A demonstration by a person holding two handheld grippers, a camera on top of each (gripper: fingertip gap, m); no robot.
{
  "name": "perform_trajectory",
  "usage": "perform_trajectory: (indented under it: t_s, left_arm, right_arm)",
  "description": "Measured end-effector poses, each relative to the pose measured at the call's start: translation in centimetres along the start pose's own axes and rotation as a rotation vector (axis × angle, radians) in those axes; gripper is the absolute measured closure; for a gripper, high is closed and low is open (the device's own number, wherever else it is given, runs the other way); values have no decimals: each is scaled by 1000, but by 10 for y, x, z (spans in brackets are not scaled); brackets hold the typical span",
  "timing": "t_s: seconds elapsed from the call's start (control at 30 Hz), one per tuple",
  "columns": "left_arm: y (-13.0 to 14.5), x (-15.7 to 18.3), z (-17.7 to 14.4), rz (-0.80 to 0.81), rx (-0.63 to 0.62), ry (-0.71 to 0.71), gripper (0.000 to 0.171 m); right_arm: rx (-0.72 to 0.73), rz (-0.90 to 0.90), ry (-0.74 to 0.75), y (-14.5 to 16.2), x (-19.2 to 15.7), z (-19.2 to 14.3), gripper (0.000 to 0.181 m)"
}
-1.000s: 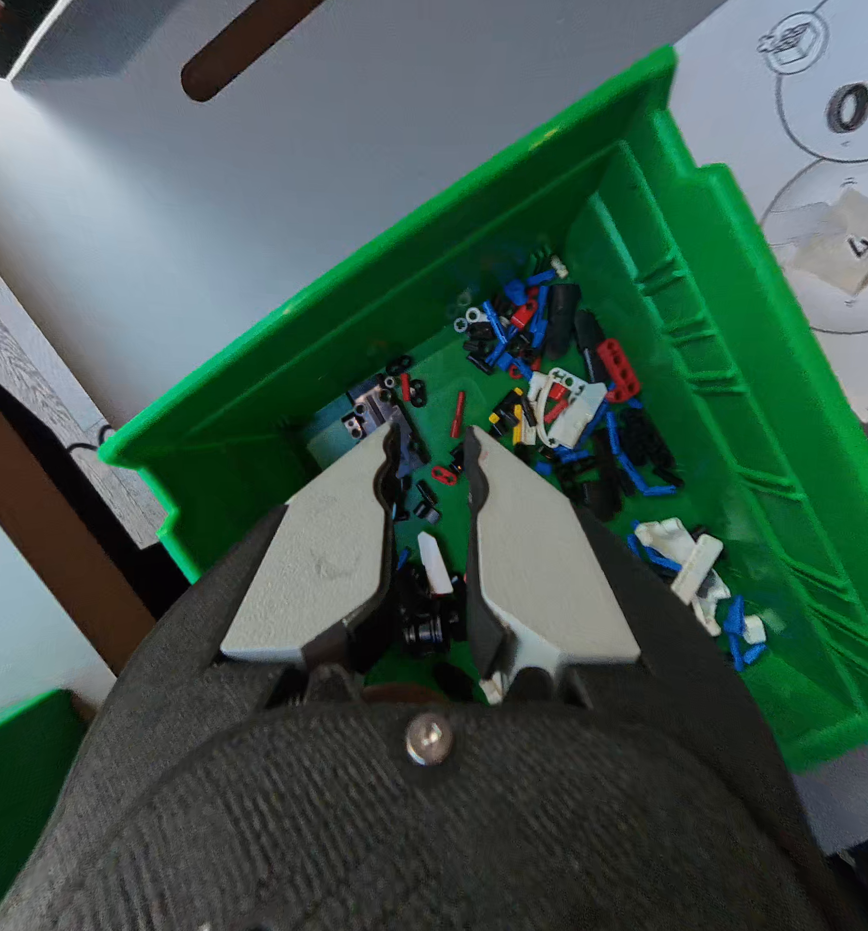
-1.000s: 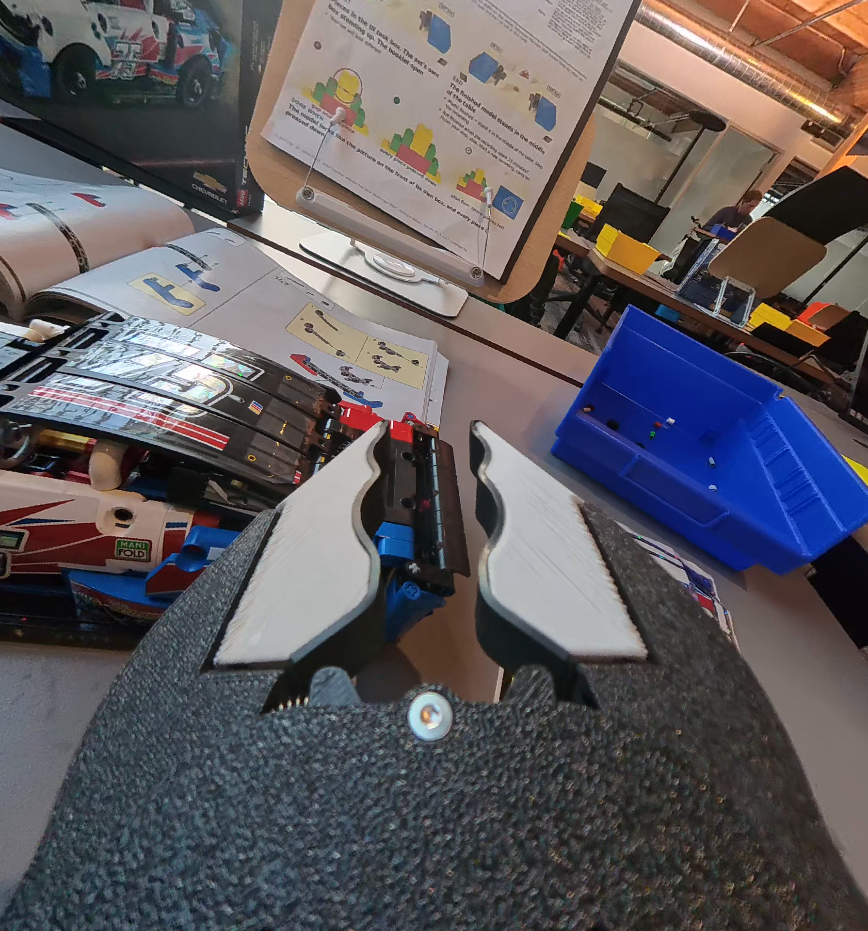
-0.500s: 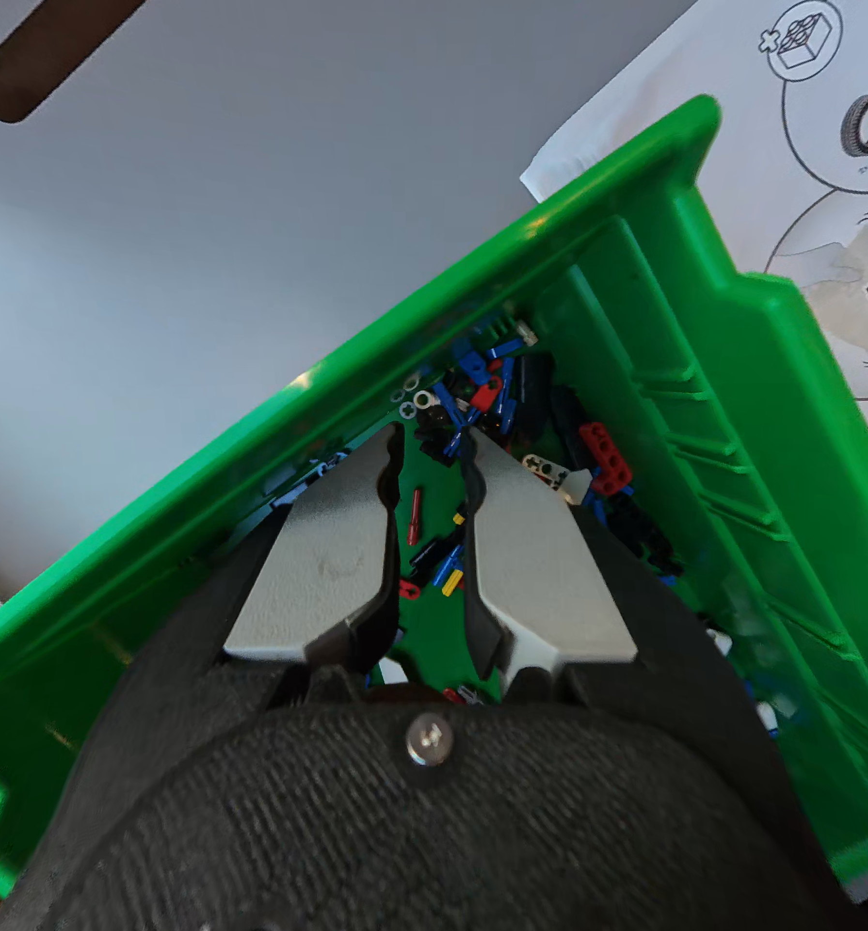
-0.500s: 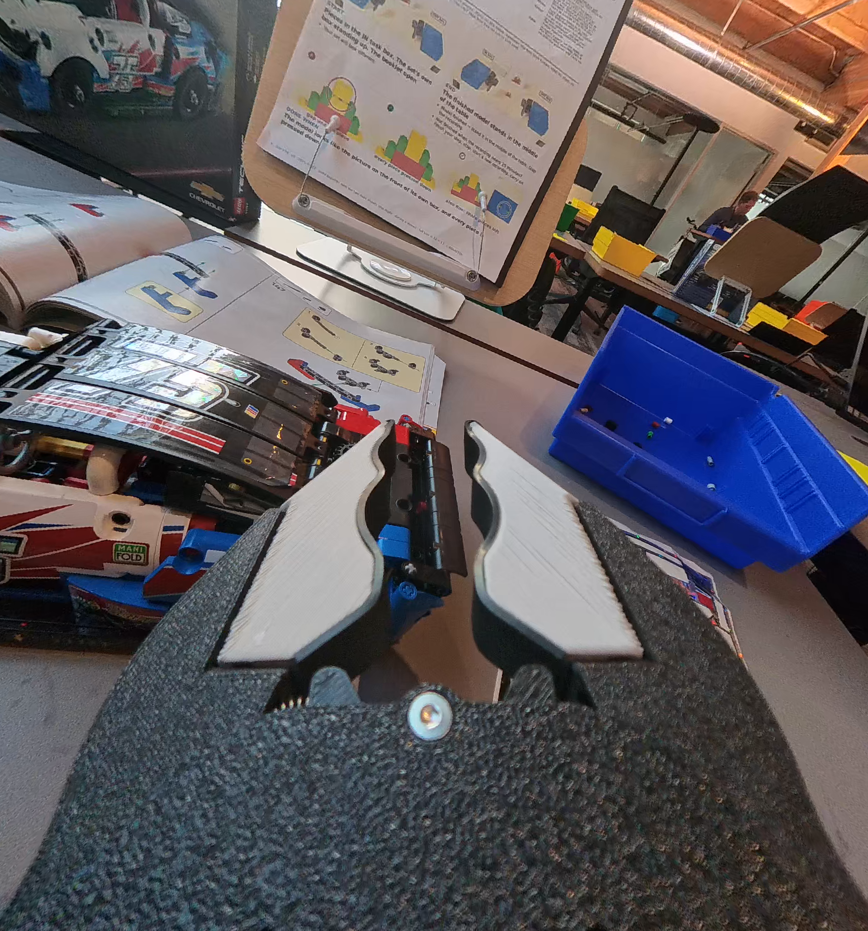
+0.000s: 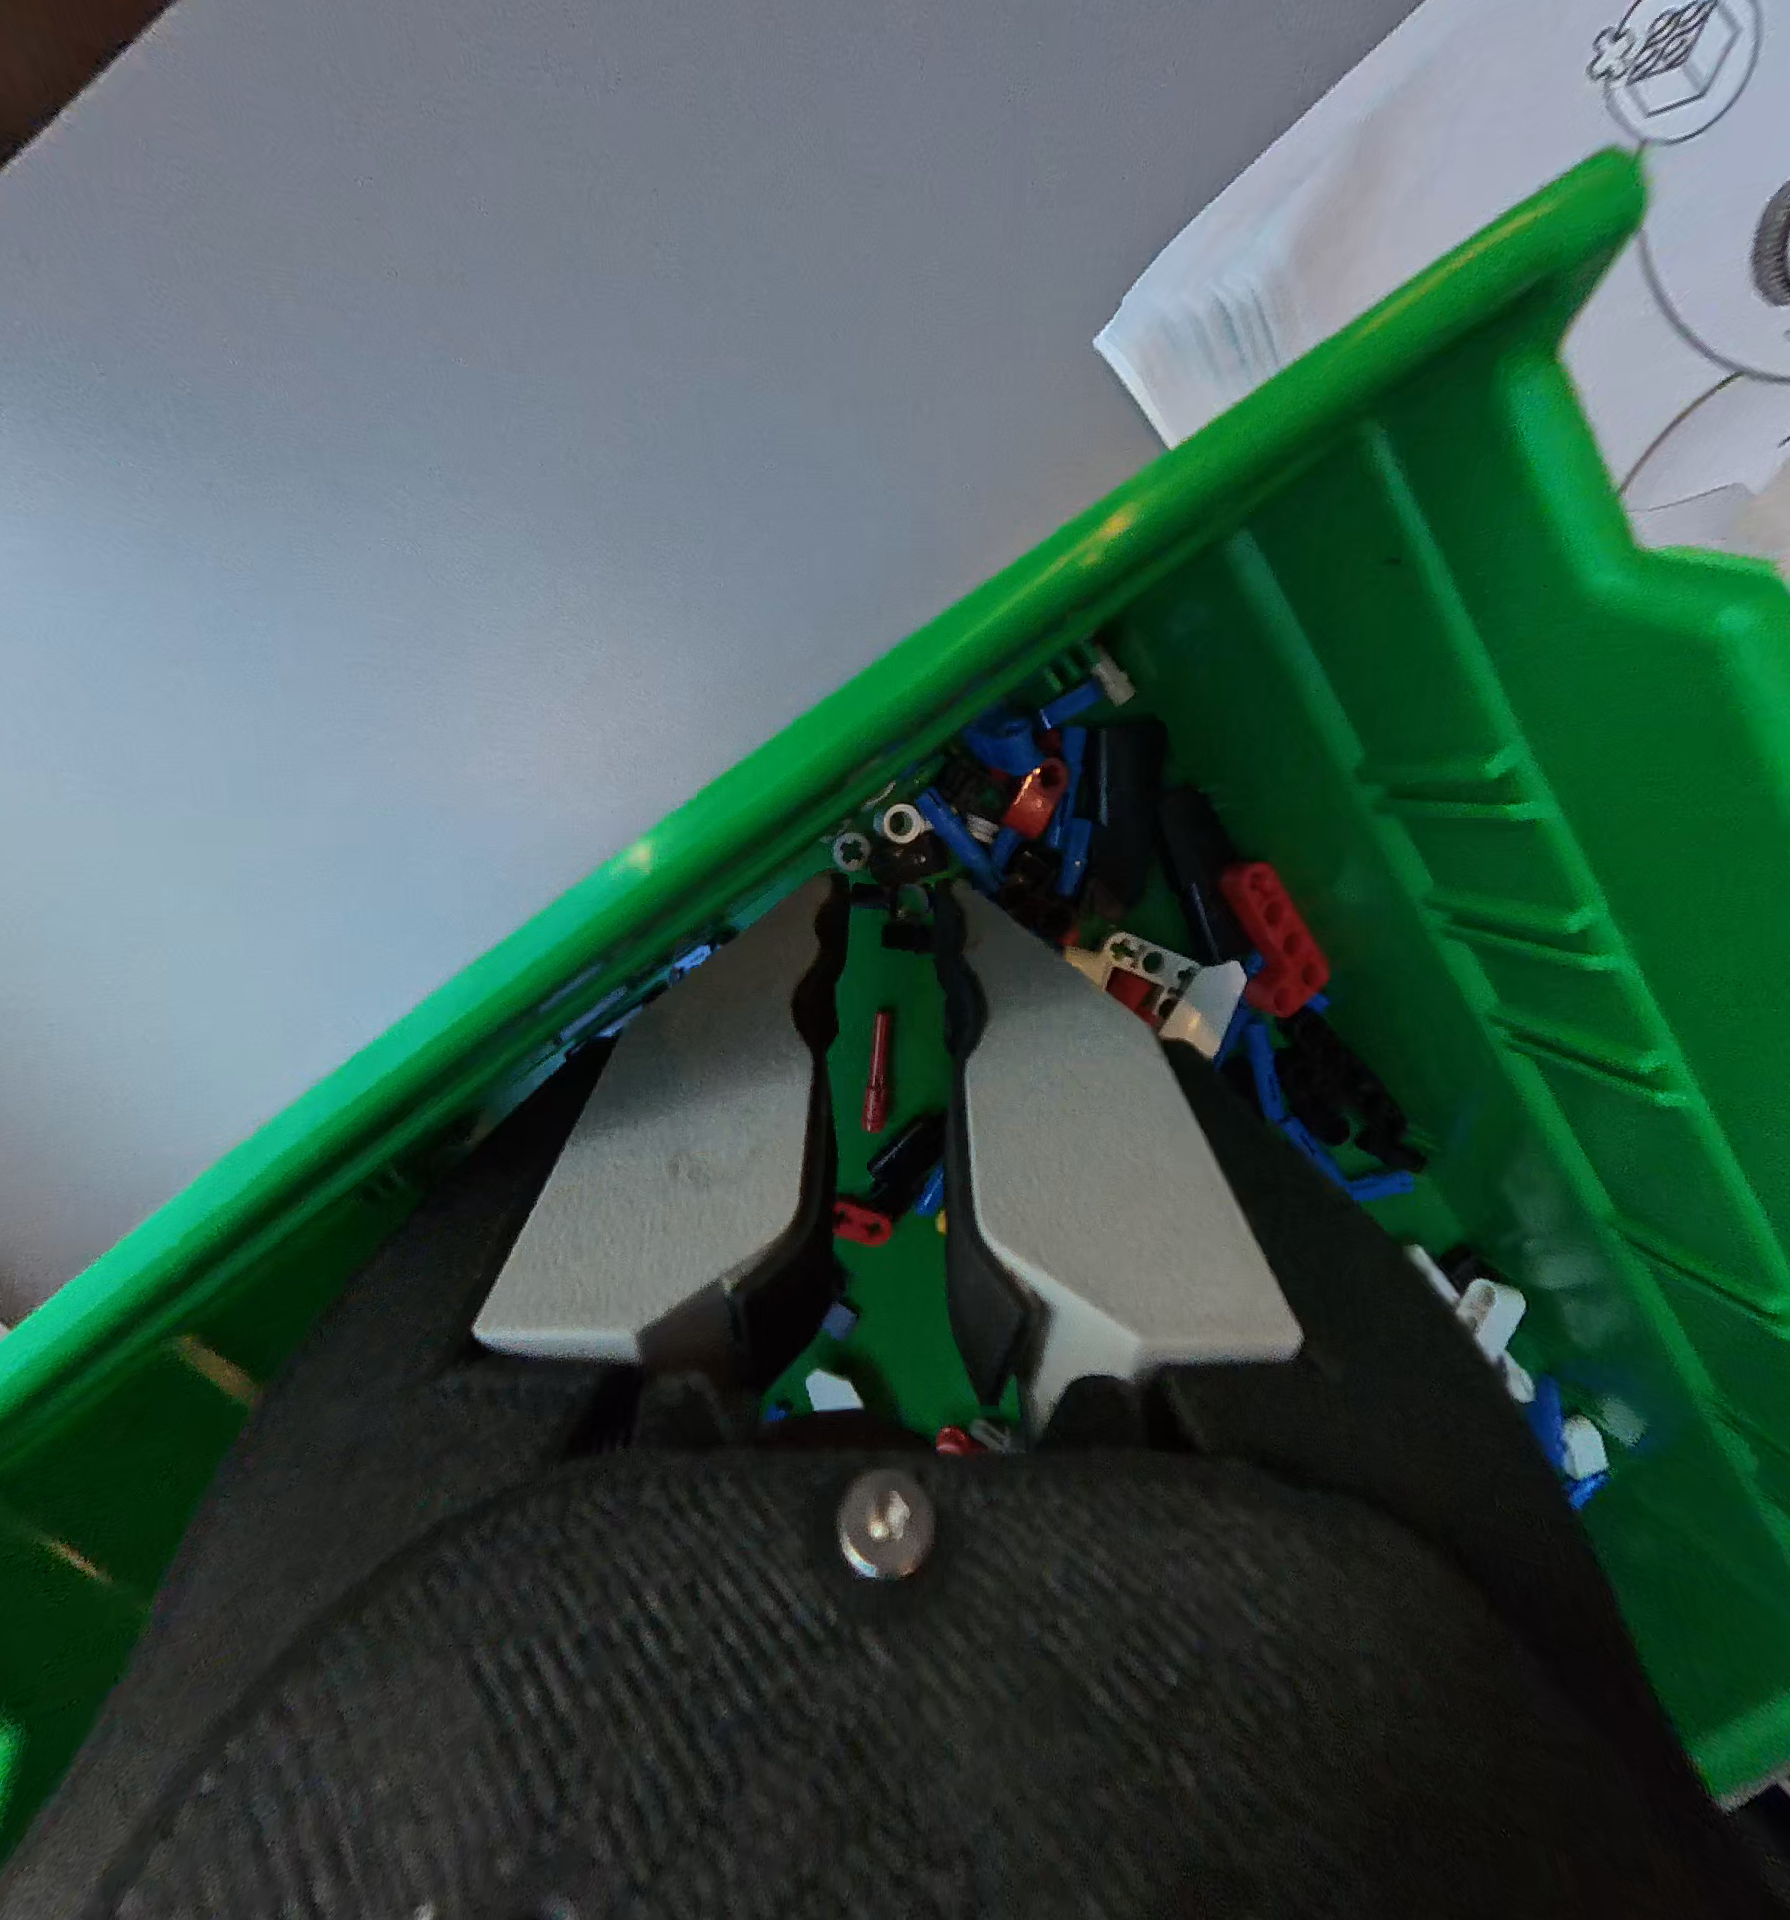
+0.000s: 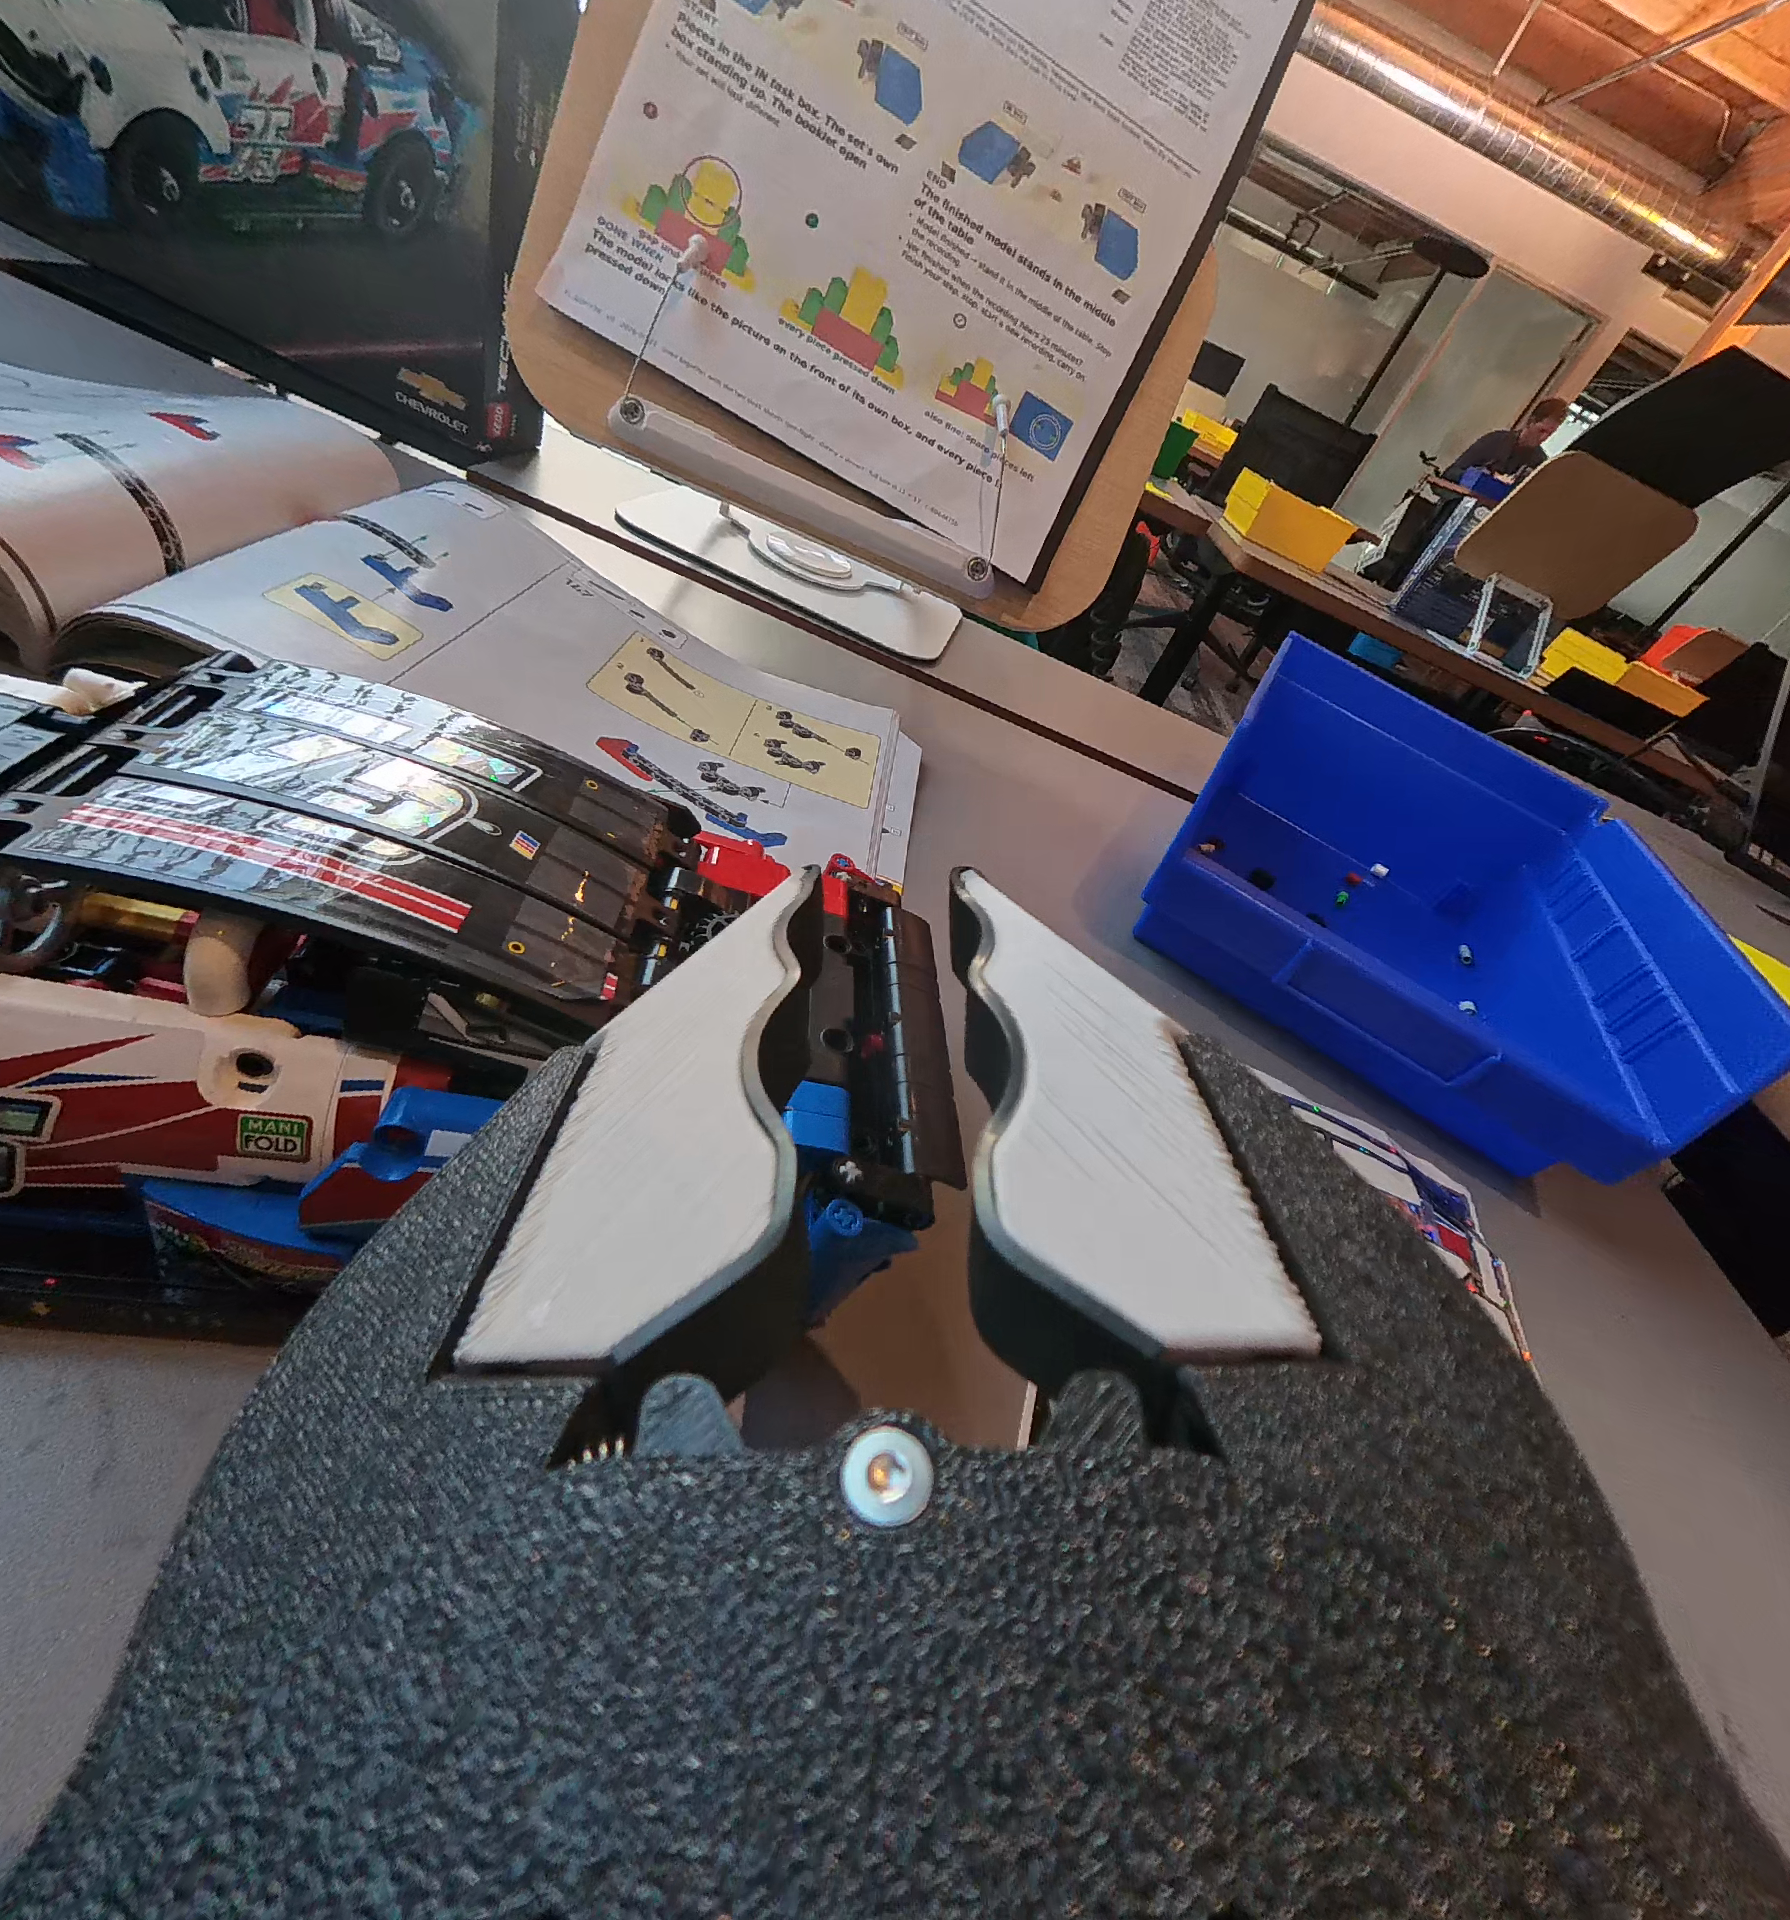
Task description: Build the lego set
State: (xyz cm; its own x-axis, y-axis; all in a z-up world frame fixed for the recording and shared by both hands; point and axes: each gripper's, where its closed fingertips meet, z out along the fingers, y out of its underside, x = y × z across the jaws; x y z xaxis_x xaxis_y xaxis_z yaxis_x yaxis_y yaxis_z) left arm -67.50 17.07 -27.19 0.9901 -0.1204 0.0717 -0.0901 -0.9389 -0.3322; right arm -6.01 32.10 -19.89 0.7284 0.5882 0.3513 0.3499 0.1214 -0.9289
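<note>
Green bin [image 5: 1493,831]: its rear wall runs just beyond and left of the left gripper [image 5: 891,904], which is lowered inside; jaws apart by a narrow gap, clamped on nothing.
Between the left jaws: a red pin [image 5: 877,1070], a black connector [image 5: 903,1148] and a small red link [image 5: 860,1226] lie loose on the bin floor.
Ahead of the left tips: a crowded heap of small parts [image 5: 1026,810], blue, black, red and grey, packed into the bin corner.
Right of the left jaws: a red beam [image 5: 1273,951] and a white piece [image 5: 1171,987], close beside the right finger.
Left of the right jaws: the partly built car model [image 6: 299,914] lies on the table [image 6: 1026,810], its black rear edge reaching between the fingers.
Right gripper [image 6: 886,894]: jaws apart, not closed on the model.
Right of the right jaws: a blue bin [image 6: 1556,1049], well apart, nearly bare.
Risk (judgement): the narrow gap and packed heap could make the left jaws pinch several parts, or push the wanted one against the wall; the unheld model could slide when a part is pressed on.
</note>
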Motion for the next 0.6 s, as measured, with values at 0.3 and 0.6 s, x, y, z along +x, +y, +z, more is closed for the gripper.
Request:
perform_trajectory:
  t_s: [0.3, 0.6]
  left_arm:
    - [9, 4, 7, -13, -82, 17, 151]
    - [-1, 0, -5, 50, 5, 3, 146]
  right_arm:
    - [3, -2, -2, 0, -1, 0, 160]
    - [7, 0, -5, -1, -1, -1, 162]
